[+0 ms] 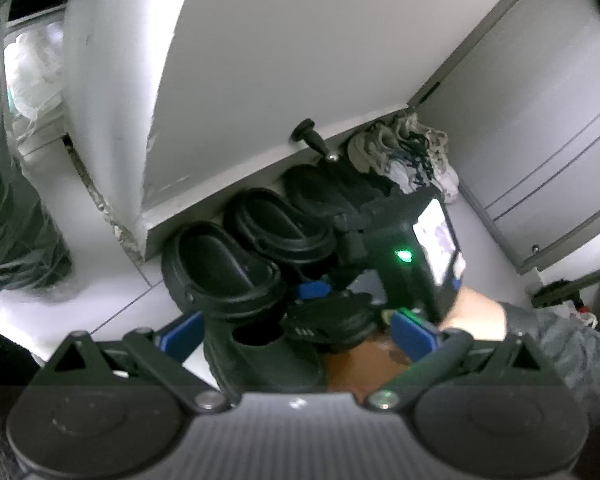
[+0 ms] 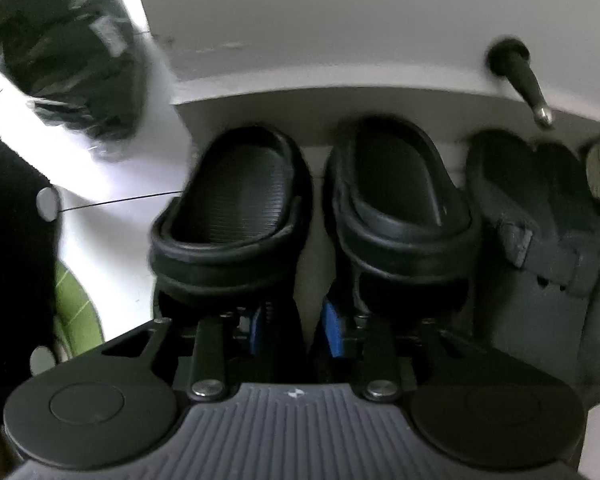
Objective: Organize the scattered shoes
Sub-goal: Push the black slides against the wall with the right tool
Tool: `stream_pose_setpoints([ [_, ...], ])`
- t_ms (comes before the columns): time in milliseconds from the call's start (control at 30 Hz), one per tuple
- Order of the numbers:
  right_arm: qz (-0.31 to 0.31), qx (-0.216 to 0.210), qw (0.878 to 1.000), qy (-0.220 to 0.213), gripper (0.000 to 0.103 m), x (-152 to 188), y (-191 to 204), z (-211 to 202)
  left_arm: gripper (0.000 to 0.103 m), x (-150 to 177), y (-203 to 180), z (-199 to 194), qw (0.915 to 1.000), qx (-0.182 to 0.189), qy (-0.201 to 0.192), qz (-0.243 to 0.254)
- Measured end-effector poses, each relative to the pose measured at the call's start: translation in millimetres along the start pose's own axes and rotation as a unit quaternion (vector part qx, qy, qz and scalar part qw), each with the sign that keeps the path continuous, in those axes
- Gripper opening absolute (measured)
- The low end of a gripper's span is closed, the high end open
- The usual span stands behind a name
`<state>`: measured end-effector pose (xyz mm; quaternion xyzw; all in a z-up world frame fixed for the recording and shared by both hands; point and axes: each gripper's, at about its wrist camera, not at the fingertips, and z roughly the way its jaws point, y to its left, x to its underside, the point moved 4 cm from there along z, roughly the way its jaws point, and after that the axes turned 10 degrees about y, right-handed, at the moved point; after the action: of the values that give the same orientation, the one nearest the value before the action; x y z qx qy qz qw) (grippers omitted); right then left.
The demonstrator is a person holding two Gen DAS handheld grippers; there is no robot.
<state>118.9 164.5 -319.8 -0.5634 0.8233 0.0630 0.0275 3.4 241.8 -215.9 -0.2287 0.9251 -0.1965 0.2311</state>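
Two clogs (image 2: 236,200) (image 2: 400,200) stand side by side on the floor (image 1: 100,304), toes tucked under the cabinet (image 1: 280,80), with a pair of sandals (image 2: 540,208) just to their right, sneakers (image 1: 404,156) beyond those, and a bagged bin (image 1: 16,200) well apart to the left.

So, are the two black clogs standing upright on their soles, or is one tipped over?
Both upright. The left clog and right clog show their open footbeds facing up, side by side against the white cabinet.

Two black clogs (image 2: 232,200) side by side under cabinet
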Motion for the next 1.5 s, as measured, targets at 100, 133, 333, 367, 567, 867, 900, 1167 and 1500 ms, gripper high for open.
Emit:
stream_pose_setpoints([
  [100,-0.002,-0.022,1.0,0.001,0.069,6.3,-0.1,-9.5,0.101,-1.4,2.0,0.3,1.0,0.003,-0.001,-0.004],
  [133,-0.003,-0.029,1.0,0.001,0.073,8.4,-0.1,-12.6,0.101,-1.7,2.0,0.1,1.0,0.004,-0.002,-0.002],
  [333,-0.004,-0.073,0.997,0.013,0.08,20.0,13.1,-16.7,0.101,-2.4,0.6,-0.4,0.9999,0.012,-0.004,0.001],
  [367,-0.014,-0.072,0.997,0.018,0.081,21.5,20.3,-11.8,0.101,-2.2,0.2,-0.7,0.9999,0.014,-0.004,0.002],
  [567,-0.025,-0.023,0.999,0.015,0.087,20.6,36.1,12.4,0.101,0.1,5.6,-3.9,0.9998,0.018,-0.001,-0.008],
  [867,0.008,-0.017,1.0,-0.014,0.084,15.7,25.5,18.7,0.101,-0.8,16.5,-5.5,0.9997,0.017,-0.005,-0.019],
  [900,0.007,-0.017,1.0,-0.014,0.084,15.5,25.5,18.9,0.101,-0.9,17.8,-4.9,0.9997,0.016,-0.004,-0.02],
  [1167,0.044,-0.04,0.998,-0.033,0.084,17.7,15.7,0.2,0.101,-3.2,20.9,5.0,0.9992,0.028,0.007,-0.027],
  [1500,0.095,-0.004,0.994,-0.06,0.084,46.4,-12.2,-50.5,0.101,2.7,5.8,18.7,0.9981,0.056,0.027,-0.002],
])
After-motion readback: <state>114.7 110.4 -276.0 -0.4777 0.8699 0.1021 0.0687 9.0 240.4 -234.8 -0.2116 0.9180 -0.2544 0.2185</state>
